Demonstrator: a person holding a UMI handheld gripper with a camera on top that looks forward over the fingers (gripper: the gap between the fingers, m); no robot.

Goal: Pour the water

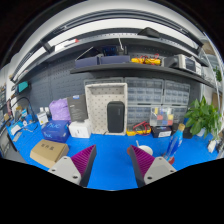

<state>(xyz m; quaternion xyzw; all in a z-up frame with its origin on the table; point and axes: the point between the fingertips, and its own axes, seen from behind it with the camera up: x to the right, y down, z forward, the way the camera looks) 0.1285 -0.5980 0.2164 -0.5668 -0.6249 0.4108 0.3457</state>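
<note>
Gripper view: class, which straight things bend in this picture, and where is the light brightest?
In the gripper view the wide lens bows the shelf and the blue table edge into curves; the white panel at the middle is brightest; the open gripper shows sharp, empty between its fingers.

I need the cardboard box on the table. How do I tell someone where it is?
Start at the blue table under the shelves. Ahead of the open gripper, off to the left of its left finger, lies the cardboard box. It is the only plain brown, flat carton there, nearer than the purple container behind it.
</note>
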